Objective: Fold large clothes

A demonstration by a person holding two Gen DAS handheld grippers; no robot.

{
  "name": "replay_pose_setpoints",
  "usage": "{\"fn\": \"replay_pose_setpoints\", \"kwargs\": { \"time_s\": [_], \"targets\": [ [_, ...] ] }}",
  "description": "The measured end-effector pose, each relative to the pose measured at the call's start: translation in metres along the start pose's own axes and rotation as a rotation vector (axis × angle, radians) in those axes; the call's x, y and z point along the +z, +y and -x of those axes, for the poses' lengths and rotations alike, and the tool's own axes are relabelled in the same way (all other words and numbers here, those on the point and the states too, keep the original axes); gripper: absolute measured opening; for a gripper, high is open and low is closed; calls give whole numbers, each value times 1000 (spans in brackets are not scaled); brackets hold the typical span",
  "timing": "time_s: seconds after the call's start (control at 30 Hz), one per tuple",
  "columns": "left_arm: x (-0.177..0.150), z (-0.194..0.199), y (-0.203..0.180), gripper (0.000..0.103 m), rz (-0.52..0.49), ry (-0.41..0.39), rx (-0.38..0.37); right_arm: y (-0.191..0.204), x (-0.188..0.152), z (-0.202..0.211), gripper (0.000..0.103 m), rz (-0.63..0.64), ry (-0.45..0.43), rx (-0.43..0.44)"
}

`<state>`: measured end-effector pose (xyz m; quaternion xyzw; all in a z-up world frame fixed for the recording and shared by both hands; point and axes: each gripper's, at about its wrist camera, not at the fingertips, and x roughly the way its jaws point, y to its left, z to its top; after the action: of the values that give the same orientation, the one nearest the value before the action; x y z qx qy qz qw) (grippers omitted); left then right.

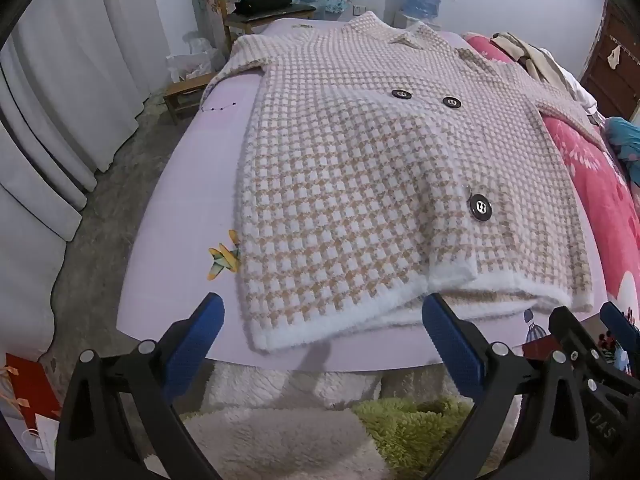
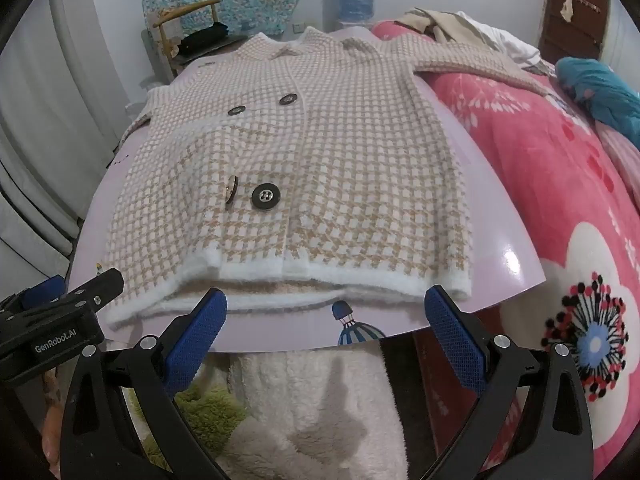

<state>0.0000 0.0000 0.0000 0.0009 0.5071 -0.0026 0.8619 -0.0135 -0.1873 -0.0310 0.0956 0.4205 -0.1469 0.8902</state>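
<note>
A fuzzy beige-and-white checked coat (image 1: 360, 184) (image 2: 296, 184) with dark buttons lies spread front-up on a lilac board (image 1: 172, 208) (image 2: 500, 220), hem toward me, collar at the far end. Its left sleeve hangs off the board's far left; the right sleeve reaches onto the pink blanket. My left gripper (image 1: 322, 336) hovers open just short of the white hem, with nothing between its blue pads. My right gripper (image 2: 326, 328) is open too, facing the hem's middle, empty. Each gripper shows at the edge of the other's view.
A pink flowered blanket (image 2: 560, 208) with piled clothes (image 2: 460, 28) covers the bed to the right. A wooden chair (image 1: 256, 12) and a small stool (image 1: 184, 96) stand far left near grey curtains. A fluffy white and green rug (image 1: 304, 420) lies below the board's near edge.
</note>
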Motion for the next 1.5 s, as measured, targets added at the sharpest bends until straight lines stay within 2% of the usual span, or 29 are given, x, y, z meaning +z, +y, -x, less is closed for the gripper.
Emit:
{"fn": "replay_pose_setpoints", "kwargs": {
  "time_s": [0.23, 0.27, 0.47, 1.5],
  "targets": [
    [-3, 6, -1, 98, 3, -18, 11, -1, 0, -2, 95, -1, 1, 1],
    [-2, 2, -2, 97, 1, 4, -1, -1, 0, -2, 95, -1, 2, 0],
    [-1, 0, 0, 97, 8, 11, -12, 4, 1, -2, 95, 10, 0, 0],
    [2, 0, 3, 98, 13, 12, -14, 7, 3, -2, 95, 14, 5, 1]
  ]
}}
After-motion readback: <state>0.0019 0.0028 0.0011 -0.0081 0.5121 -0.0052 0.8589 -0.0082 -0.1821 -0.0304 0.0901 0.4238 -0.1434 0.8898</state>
